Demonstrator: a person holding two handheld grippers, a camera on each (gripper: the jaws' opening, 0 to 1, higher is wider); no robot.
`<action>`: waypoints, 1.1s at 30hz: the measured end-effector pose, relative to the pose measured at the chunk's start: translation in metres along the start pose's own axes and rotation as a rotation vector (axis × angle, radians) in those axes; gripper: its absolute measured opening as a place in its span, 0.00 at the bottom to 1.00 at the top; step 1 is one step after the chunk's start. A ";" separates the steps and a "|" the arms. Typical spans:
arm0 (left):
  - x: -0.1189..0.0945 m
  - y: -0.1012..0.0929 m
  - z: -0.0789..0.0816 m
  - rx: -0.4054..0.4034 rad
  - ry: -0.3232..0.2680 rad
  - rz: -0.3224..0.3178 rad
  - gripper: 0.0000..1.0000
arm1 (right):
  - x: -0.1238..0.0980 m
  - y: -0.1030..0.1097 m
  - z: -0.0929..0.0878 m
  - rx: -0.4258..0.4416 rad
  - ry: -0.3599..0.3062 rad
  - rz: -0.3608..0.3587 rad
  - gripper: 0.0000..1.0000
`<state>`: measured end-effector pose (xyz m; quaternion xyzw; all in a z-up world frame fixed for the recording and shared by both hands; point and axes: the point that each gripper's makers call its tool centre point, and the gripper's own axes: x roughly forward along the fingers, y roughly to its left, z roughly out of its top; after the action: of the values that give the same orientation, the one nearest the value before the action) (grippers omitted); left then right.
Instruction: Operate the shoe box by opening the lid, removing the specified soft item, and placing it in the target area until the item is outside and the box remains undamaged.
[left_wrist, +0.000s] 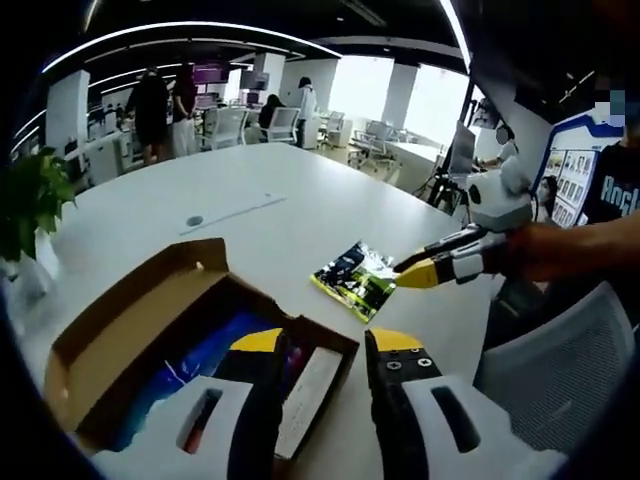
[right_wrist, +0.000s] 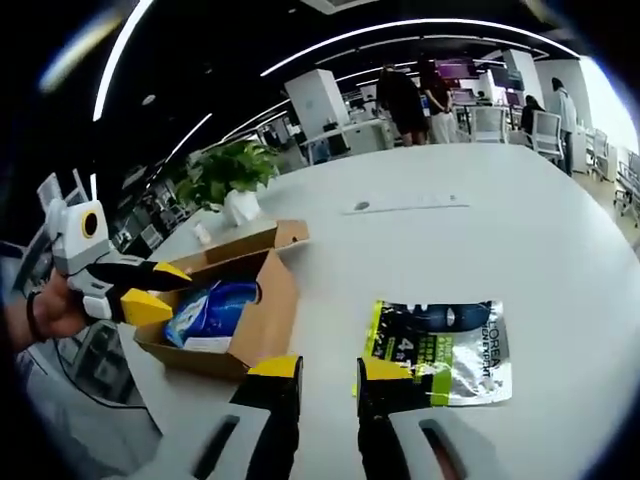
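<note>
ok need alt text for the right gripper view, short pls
A shiny green and silver packet lies flat on a white table, just beyond the right gripper, whose yellow-tipped jaws stand slightly apart and hold nothing. To the left, an open cardboard shoe box holds a blue item, with the left gripper at its near edge.

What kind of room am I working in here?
Most likely an open-plan office. The box sits on a large white table, with office chairs and desks behind it, people standing among them, a potted plant, and strip lights overhead.
</note>
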<state>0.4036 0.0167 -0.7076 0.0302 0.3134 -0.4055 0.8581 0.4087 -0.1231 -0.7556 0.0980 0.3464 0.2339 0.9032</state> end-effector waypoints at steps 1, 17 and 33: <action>-0.003 0.002 -0.001 -0.003 -0.004 0.003 0.32 | 0.001 0.005 0.001 -0.003 -0.001 0.006 0.18; -0.049 0.033 -0.013 -0.050 -0.057 0.049 0.34 | 0.011 0.054 -0.001 -0.051 0.020 0.058 0.18; -0.101 0.076 -0.039 -0.150 -0.102 0.124 0.36 | 0.041 0.107 0.003 -0.089 0.049 0.135 0.18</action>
<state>0.3901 0.1477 -0.6977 -0.0354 0.2963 -0.3282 0.8962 0.3992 -0.0099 -0.7406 0.0750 0.3500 0.3116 0.8802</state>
